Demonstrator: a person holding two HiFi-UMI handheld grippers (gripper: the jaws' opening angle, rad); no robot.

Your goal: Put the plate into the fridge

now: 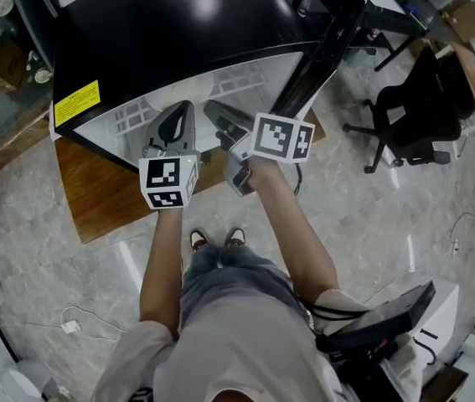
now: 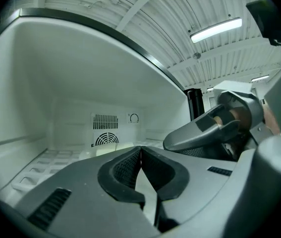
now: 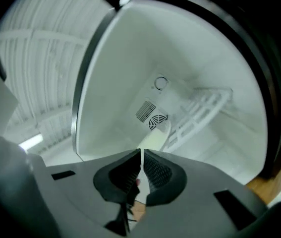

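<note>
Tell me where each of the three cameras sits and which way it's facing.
Head view: on the person's head, looking steeply down at the open fridge; shows arms, shoes, the left gripper and the right gripper.
Left gripper view: rides the left gripper, facing into the fridge; shows its own jaws and the right gripper alongside.
Right gripper view: rides the right gripper, facing into the fridge, picture tilted; shows only its own jaws.
Shared: both gripper views show the back-wall fan vent and a pale plate.

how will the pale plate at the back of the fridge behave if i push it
The plate looks rigid and shallow, so it should probably slide whole rather than flex or roll. It seems to lie flat on the slotted shelf, so tipping looks unlikely, though the slots may snag it.
</note>
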